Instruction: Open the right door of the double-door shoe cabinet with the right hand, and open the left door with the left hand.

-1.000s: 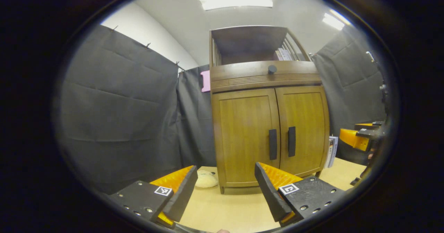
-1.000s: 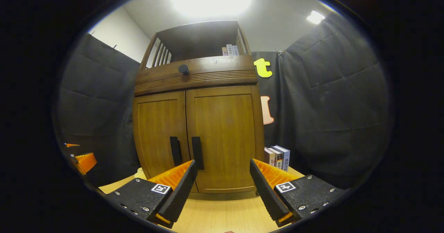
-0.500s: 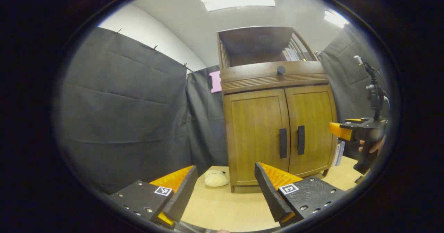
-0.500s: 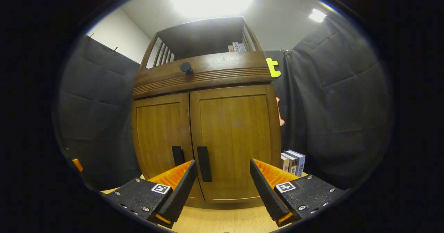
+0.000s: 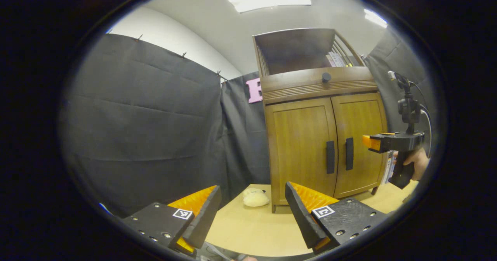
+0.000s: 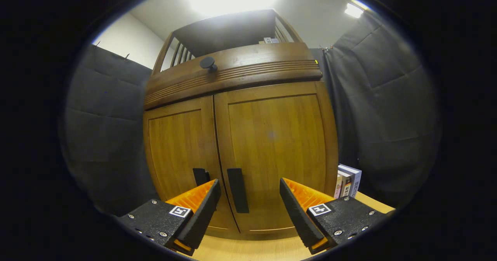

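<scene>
Moving closer than before, the right gripper (image 6: 248, 199) has its jaws spread wide by the right door's handle (image 6: 237, 190); the shoe cabinet (image 5: 324, 136) now sits at 3 o'clock from the left gripper (image 5: 250, 210), jaws spread too; both doors look closed.

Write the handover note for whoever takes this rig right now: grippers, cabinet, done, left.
Right gripper: open, empty, close in front of the right door, its handle between the fingers but not gripped.
Left gripper: open, empty, well back from the shoe cabinet.
Both doors shut; left door and its handle untouched.
Done: nothing opened.
Left: right door with the right gripper, then left door with the left.
</scene>
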A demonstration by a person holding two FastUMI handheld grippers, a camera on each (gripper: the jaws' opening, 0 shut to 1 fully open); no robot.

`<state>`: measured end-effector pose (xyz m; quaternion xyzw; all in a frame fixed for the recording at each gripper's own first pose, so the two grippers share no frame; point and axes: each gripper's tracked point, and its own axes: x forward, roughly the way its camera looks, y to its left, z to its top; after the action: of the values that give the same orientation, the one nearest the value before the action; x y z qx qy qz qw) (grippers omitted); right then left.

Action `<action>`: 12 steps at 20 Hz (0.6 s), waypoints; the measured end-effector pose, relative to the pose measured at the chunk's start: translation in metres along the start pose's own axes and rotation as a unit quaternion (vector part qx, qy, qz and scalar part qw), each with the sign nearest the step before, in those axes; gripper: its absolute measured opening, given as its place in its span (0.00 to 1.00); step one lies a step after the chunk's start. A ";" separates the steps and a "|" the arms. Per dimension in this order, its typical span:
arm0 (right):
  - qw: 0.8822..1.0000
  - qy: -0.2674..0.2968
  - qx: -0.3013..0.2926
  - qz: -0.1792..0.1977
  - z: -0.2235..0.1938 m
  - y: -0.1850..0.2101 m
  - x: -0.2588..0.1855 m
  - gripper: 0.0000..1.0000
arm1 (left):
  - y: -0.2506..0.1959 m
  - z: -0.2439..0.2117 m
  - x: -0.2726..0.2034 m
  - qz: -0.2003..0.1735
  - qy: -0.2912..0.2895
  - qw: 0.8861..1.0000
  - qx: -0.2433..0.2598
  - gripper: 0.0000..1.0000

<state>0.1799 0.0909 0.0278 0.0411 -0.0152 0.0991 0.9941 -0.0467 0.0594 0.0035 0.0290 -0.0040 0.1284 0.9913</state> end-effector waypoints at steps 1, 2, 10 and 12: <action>1.000 0.000 -0.004 0.003 0.000 0.004 0.006 0.94 | 0.003 -0.001 -0.001 0.005 0.001 1.000 0.002 1.00; 1.000 0.003 -0.007 0.005 -0.003 0.008 0.013 0.94 | 0.006 -0.001 -0.001 0.010 0.001 1.000 0.003 1.00; 1.000 0.028 -0.009 0.009 -0.017 0.023 0.064 0.93 | 0.028 -0.007 -0.010 0.047 0.012 0.999 0.007 1.00; 0.999 0.037 -0.010 0.010 -0.023 0.027 0.078 0.91 | 0.032 -0.013 -0.013 0.054 0.017 0.998 0.003 1.00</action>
<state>0.2516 0.1345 0.0103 0.0269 0.0203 0.1106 0.9933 -0.0679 0.0878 -0.0074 0.0299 0.0119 0.1818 0.9828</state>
